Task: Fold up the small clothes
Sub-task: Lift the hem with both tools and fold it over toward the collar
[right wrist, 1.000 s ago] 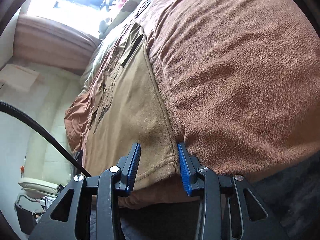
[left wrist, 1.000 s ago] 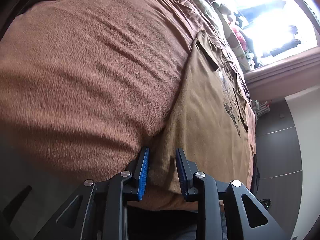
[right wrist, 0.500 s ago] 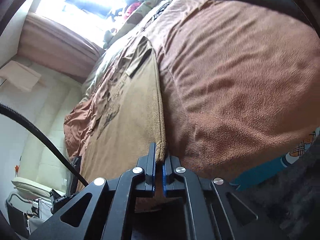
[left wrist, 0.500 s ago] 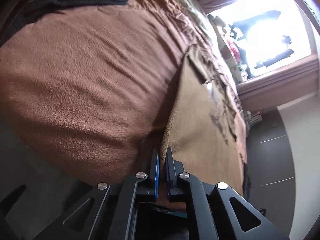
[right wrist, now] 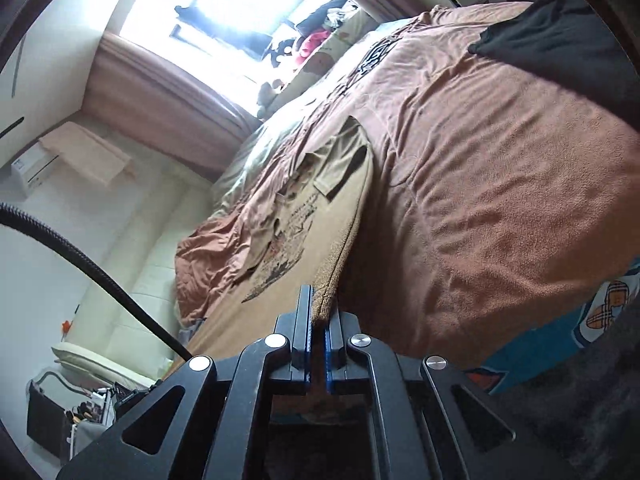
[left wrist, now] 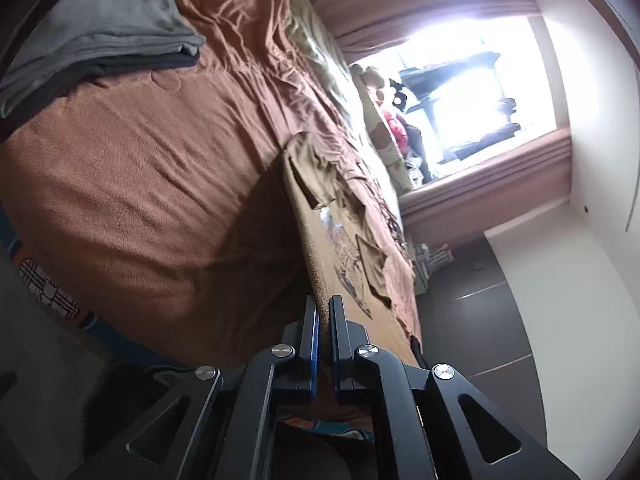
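A tan T-shirt (left wrist: 340,256) with a dark print on its chest lies spread on a brown blanket (left wrist: 152,184). My left gripper (left wrist: 324,312) is shut on the shirt's bottom hem at one corner, and that edge is lifted off the blanket. In the right wrist view the same T-shirt (right wrist: 304,236) stretches away toward the window, with its short sleeves folded in. My right gripper (right wrist: 319,308) is shut on the other hem corner, also raised. The hem between the two corners is hidden behind the fingers.
Folded grey and black clothes (left wrist: 100,44) are stacked on the blanket at the far left. A black garment (right wrist: 560,40) lies at the far right. Soft toys (right wrist: 304,48) sit by the bright window. A black cable (right wrist: 88,268) crosses the left. Dark floor tiles (left wrist: 480,320) lie beside the bed.
Both grippers went from open around the shirt's hem to shut on it, then rose, lifting the hem corners off the blanket.
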